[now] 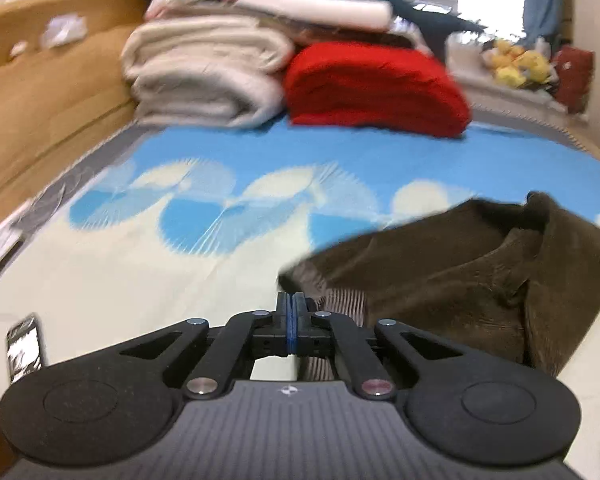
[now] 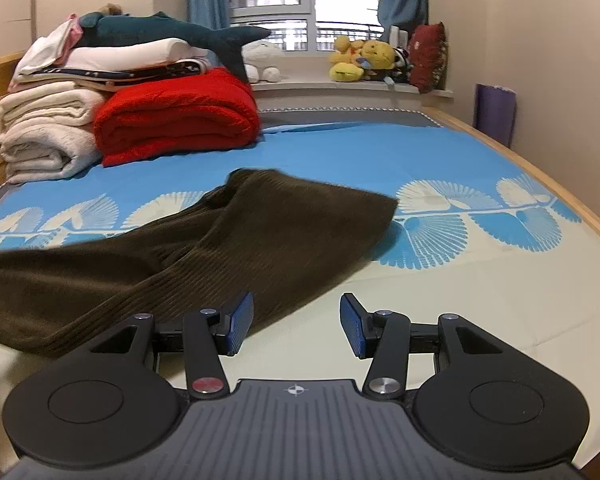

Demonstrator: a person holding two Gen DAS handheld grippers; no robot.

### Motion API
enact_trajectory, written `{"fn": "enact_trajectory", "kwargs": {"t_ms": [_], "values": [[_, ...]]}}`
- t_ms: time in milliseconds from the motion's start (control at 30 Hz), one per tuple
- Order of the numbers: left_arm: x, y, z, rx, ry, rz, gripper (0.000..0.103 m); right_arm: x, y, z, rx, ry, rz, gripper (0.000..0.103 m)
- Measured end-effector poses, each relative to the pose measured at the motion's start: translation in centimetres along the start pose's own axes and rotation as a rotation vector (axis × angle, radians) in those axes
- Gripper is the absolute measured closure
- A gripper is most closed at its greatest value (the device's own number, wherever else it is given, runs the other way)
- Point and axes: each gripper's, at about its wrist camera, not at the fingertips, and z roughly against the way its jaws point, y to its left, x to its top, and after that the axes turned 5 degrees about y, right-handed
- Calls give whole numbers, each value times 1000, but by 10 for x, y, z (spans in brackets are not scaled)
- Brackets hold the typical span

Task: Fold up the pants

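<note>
Dark brown corduroy pants [image 2: 228,240] lie rumpled on the bed, spread from the left edge toward the middle in the right wrist view. In the left wrist view the pants [image 1: 480,272] lie to the right, with a lifted edge reaching my left gripper [image 1: 291,312]. Its jaws are closed together, and the pants' edge sits right at the tips; whether cloth is pinched there is unclear. My right gripper [image 2: 296,326] is open and empty, just above the sheet at the near edge of the pants. Its left finger [image 2: 240,322] is beside the fabric.
The bed has a blue and cream patterned sheet [image 2: 460,216]. A red folded blanket [image 2: 176,114] and stacked white bedding [image 2: 48,132] stand at the far left. A wooden headboard [image 1: 40,96] runs along the left. A phone [image 1: 24,346] lies near the left gripper. Plush toys [image 2: 360,60] sit on the windowsill.
</note>
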Motion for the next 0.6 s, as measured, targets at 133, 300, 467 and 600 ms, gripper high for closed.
{"fn": "enact_trajectory", "kwargs": {"t_ms": [133, 300, 467, 600], "values": [[-14, 17, -8, -26, 58, 79, 97, 0, 2, 3, 19, 3, 2, 55], [-16, 15, -42, -87, 184, 38, 82, 4, 13, -7, 47, 16, 12, 76], [-26, -5, -74, -96, 340, -54, 49, 12, 34, -28, 73, 40, 68, 76], [-35, -11, -97, -64, 423, -82, 42, 21, 52, -56, 98, 68, 130, 74]]}}
